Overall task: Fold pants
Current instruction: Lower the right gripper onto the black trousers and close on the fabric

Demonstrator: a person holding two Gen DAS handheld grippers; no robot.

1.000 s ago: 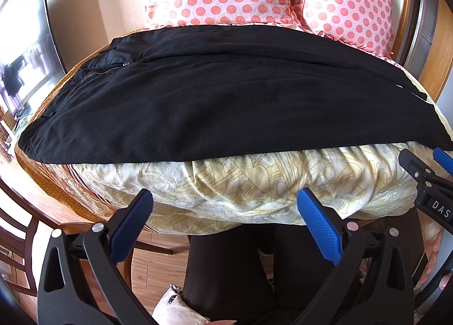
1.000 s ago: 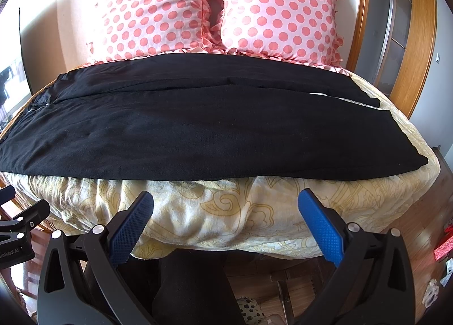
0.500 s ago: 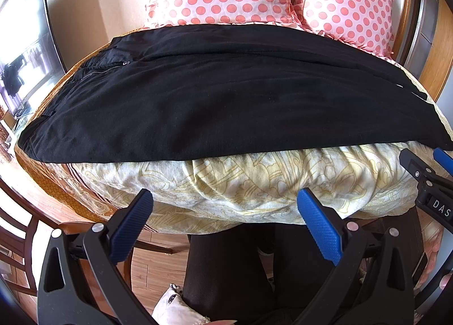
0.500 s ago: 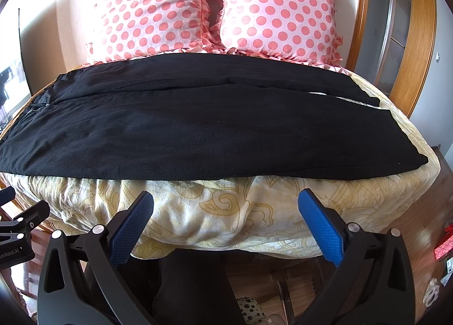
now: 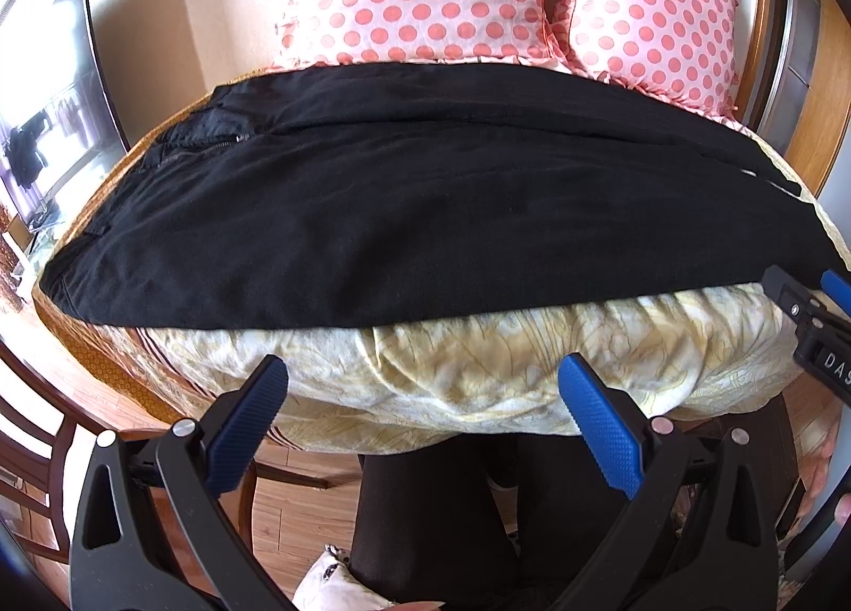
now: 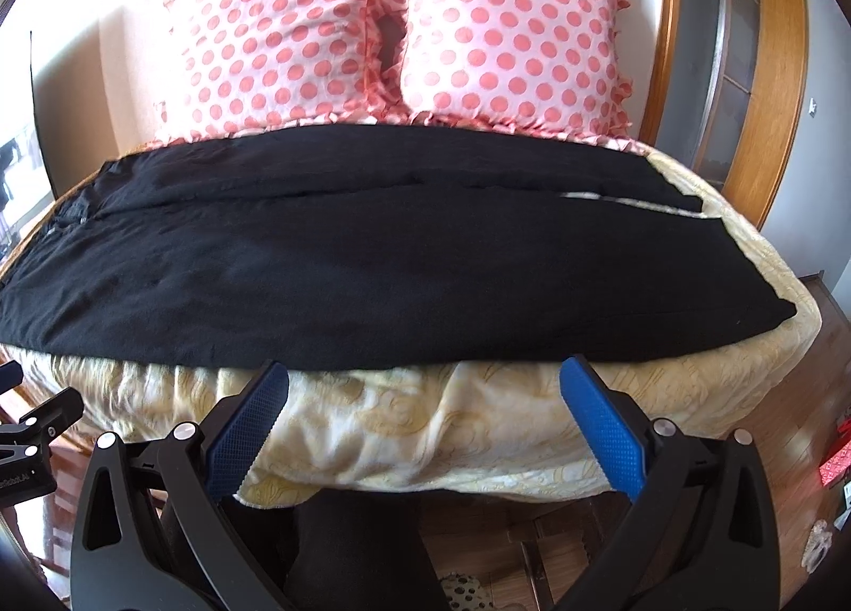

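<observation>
Both grippers wide, empty: left gripper (image 5: 423,417), right gripper (image 6: 425,411). Black pants (image 6: 372,260) lower-centre; soft quilt (image 6: 399,419) probably gets pinched too.

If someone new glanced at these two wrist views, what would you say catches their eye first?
First, the black pants spread flat across the pale yellow bedcover, waist end at the left, leg hems at the right. Behind them, two pink polka-dot pillows lean side by side at the head of the bed. In the foreground, the left gripper and the right gripper both stand open with blue pads, empty, short of the near edge.
</observation>
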